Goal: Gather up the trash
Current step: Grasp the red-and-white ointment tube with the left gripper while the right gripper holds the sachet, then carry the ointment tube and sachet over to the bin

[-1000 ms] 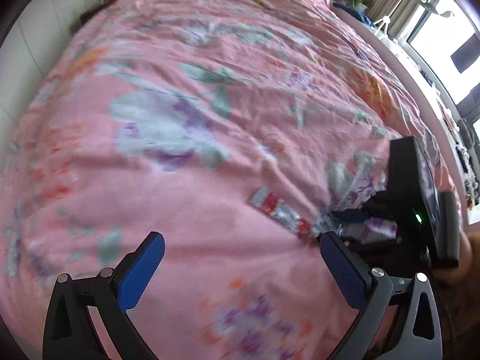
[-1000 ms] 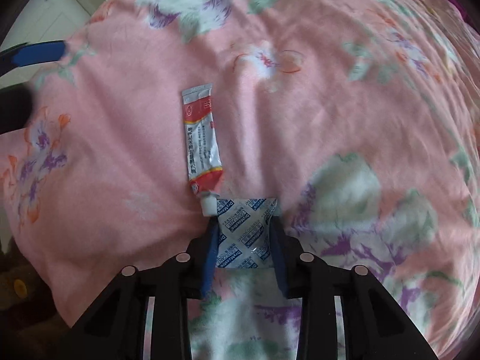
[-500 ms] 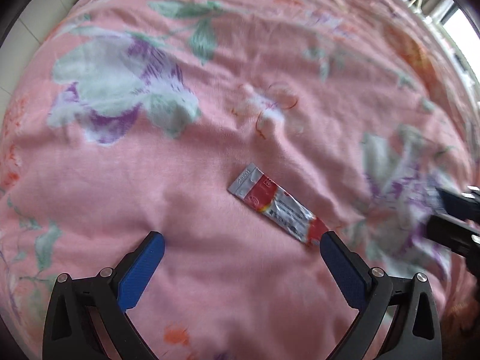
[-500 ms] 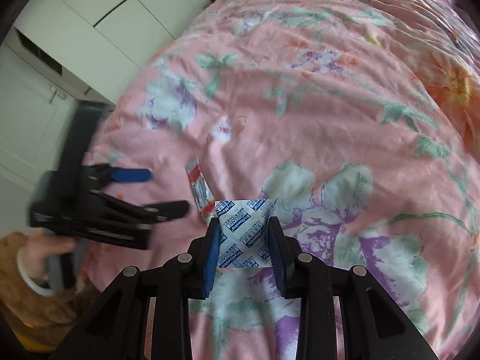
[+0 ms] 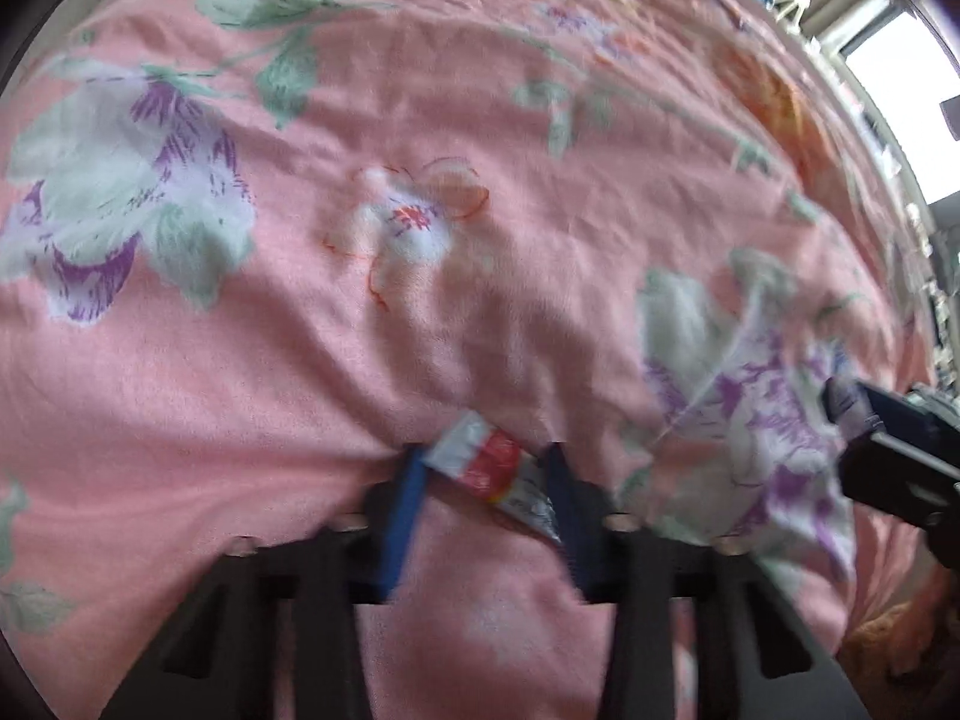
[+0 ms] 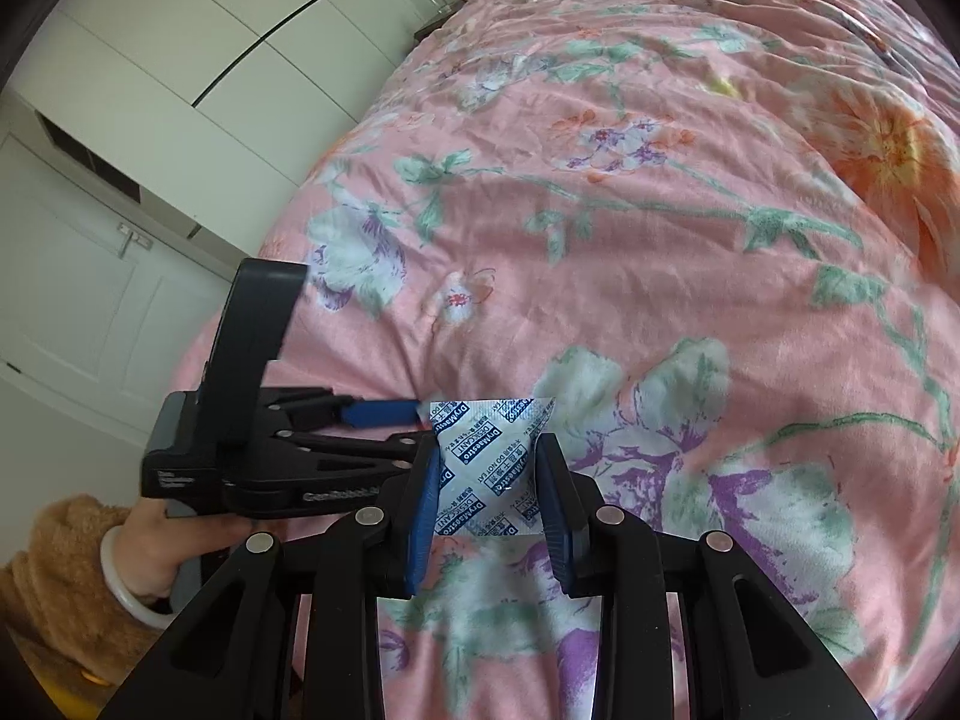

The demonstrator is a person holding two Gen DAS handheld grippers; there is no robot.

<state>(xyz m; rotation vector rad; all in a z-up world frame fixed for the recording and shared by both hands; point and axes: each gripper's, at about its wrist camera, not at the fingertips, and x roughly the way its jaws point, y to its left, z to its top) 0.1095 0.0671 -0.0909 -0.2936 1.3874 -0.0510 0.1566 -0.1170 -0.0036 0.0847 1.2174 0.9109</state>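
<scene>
A red, white and silver tube (image 5: 492,471) lies on the pink floral bedspread (image 5: 420,180). My left gripper (image 5: 485,474) has its jaws closed against the tube's two sides, down on the bedspread. It also shows in the right wrist view (image 6: 270,450), low at the left, the tube hidden there. My right gripper (image 6: 486,468) is shut on a white desiccant packet (image 6: 486,462) with blue print and holds it above the bedspread (image 6: 660,210). Part of the right gripper body (image 5: 888,456) shows at the right edge of the left wrist view.
White cabinet doors (image 6: 150,120) stand to the left of the bed. A bright window (image 5: 900,90) is at the far right. The person's hand in a brown fleece sleeve (image 6: 66,576) holds the left gripper.
My left gripper has come down and its wide-open jaws have closed around the tube. My right gripper has lifted the packet higher and away from the bedspread.
</scene>
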